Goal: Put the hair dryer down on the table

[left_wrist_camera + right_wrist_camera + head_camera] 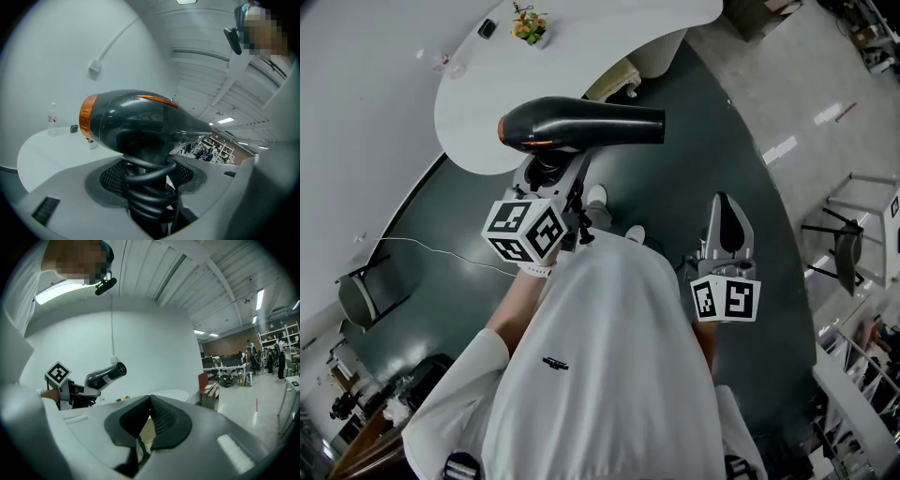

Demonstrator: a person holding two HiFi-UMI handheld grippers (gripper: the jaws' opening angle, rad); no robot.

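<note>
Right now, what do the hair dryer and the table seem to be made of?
The hair dryer looks like glossy black plastic: its shell mirrors the room, with an orange rear band. Its coiled cord looks matte and rubbery. The table has a smooth white top, possibly laminate.

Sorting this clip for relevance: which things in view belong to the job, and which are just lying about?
Job: hair dryer, its cord-wrapped handle clamped in the left gripper; white table.
Lying about: potted flowers, small dark object and water bottle on the table; chair; right gripper, shut and empty.
</note>
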